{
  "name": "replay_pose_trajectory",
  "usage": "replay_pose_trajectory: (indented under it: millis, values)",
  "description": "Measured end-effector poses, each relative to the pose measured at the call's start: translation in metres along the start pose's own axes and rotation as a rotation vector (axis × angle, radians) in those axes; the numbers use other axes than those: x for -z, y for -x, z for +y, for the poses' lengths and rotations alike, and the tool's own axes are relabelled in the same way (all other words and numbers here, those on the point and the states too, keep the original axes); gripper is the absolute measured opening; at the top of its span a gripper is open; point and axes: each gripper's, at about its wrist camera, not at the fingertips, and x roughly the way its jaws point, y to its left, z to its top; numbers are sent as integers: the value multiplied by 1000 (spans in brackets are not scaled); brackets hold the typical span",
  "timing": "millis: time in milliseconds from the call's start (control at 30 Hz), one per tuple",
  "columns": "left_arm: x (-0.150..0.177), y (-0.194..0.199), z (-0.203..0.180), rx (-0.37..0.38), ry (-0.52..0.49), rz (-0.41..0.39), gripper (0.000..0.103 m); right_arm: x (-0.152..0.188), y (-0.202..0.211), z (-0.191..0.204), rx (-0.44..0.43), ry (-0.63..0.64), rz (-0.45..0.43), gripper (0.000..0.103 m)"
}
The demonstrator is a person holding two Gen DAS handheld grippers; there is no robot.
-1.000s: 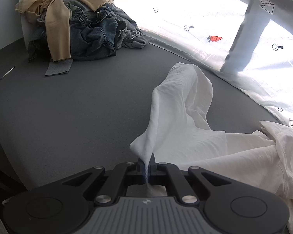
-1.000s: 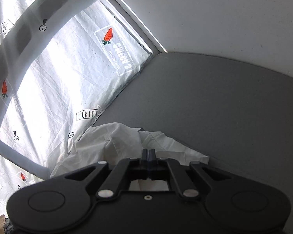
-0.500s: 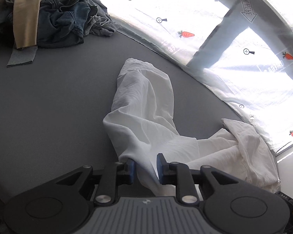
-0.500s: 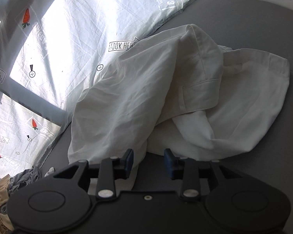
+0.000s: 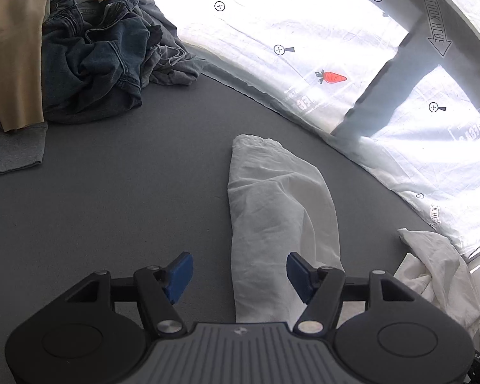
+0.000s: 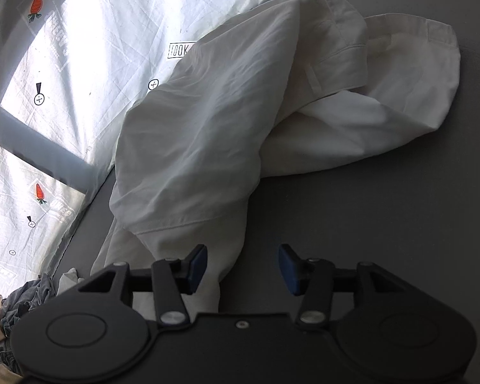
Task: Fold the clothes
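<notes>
On the grey table [image 5: 112, 211], my left gripper [image 5: 239, 272] hovers with its jaws opening, nothing pinched: one leg of the white trousers [image 5: 278, 211] lies under the gap, nearer the right blue pad, but neither pad presses on it. That leg runs away from me toward twelve o'clock, its hem at the far end, so its long axis is in line with the way my left tool points. My right gripper [image 6: 241, 268] is also opening and holds nothing; in its view the bunched waist and upper part of the trousers [image 6: 227, 102] lie from eleven to one o'clock, cloth trailing down to the left pad. The unfolded pile of denim and tan clothes [image 5: 64, 51] sits at ten o'clock from my left hand. I judge the leg the left hand's job, the waist the right's.
</notes>
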Motion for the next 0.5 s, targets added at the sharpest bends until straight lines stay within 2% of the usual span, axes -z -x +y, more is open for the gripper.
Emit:
replay_pose_trajectory:
  millis: [67, 133, 233, 267, 300, 367, 400, 500]
  values:
    - [1, -19, -10, 12, -63, 33, 72, -5, -6, 7, 23, -8, -12, 55]
    - [6, -41, -20, 2, -81, 58, 76, -7, -5, 7, 31, -15, -17, 59]
    - [9, -68, -29, -76, -69, 83, 74, -8, -5, 4, 31, -24, -6, 61]
    - [8, -73, -31, -102, -63, 77, 63, -8, -5, 3, 32, -22, 1, 61]
    - [6, -75, -34, -97, -63, 64, 54, -8, -5, 2, 33, -19, 8, 61]
    - [0, -73, -40, -59, -59, 30, 12, -8, -4, 0, 29, -4, 19, 61]
    - [-3, -72, -46, -50, -59, 14, 8, -8, -3, -2, 24, 4, 25, 61]
    - [-5, -64, -82, -27, -105, -58, 6, -11, 2, -10, 12, 14, 33, 61]
